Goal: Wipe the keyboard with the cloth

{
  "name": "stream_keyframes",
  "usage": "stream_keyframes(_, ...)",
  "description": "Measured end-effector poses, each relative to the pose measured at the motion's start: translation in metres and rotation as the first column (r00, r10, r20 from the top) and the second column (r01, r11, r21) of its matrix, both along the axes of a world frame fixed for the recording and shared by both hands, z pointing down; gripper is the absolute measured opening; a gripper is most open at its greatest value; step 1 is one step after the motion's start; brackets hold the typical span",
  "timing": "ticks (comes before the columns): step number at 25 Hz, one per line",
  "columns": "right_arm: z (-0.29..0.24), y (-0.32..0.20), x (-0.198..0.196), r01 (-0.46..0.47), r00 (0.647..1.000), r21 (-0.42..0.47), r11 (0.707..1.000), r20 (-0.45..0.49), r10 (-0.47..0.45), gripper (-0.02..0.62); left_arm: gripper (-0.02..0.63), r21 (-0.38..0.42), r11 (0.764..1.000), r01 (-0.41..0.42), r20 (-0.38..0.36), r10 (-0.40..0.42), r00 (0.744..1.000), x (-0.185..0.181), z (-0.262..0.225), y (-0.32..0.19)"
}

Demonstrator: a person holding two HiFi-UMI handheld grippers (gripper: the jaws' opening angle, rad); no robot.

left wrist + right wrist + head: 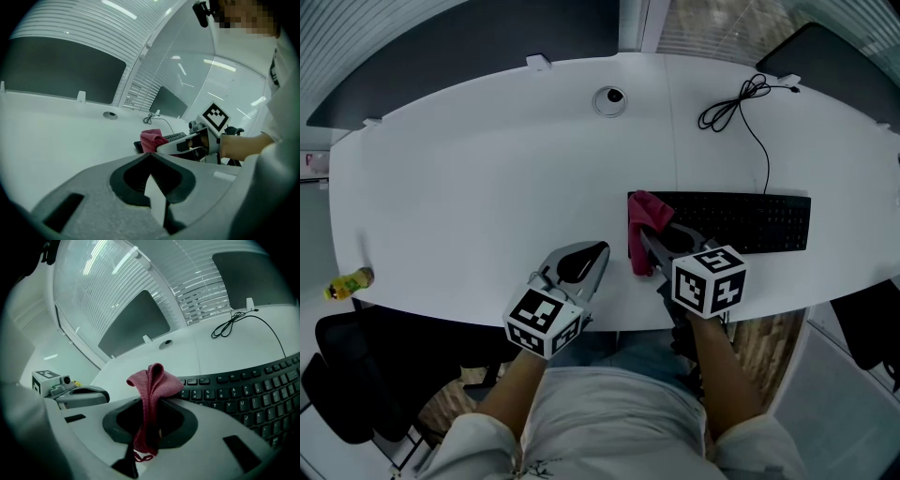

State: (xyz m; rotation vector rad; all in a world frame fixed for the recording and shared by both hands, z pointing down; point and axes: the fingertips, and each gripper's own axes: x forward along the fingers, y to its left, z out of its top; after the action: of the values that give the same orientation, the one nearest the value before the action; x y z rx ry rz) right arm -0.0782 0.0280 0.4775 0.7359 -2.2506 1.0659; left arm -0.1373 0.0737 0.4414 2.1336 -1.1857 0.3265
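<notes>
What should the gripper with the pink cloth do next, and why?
Probably press the cloth down and slide it right along the keyboard. The right gripper is shut on the cloth at the keyboard's left end, and the other keys all lie to the right.

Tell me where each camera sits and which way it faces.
Head view: on the person's head, steeply down at the white table; forearms, left gripper and right gripper show.
Left gripper view: on the left gripper, facing across the table toward the right gripper and hand.
Right gripper view: on the right gripper, facing over its clamped cloth toward the keyboard; left gripper shows.
Shared: all show cloth and keyboard.
</notes>
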Motion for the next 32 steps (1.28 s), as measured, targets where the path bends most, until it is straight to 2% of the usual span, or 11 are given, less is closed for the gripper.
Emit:
stream_keyframes(14, 0.005, -0.010, 0.041, -0.028, 0.999, 0.004, 1.000, -0.031, 0.028, 0.060, 0.011, -0.006, 1.000, -0.015, -0.003, 0.015, 1.000, 0.028, 0.001, -0.005)
stream_keyframes(32, 0.006, -0.032, 0.120, -0.096, 0.994, 0.018, 0.995, -0.047, 0.097, 0.060, 0.011, -0.008, 0.998, -0.068, 0.000, 0.068, 0.998, 0.091, 0.005, -0.022)
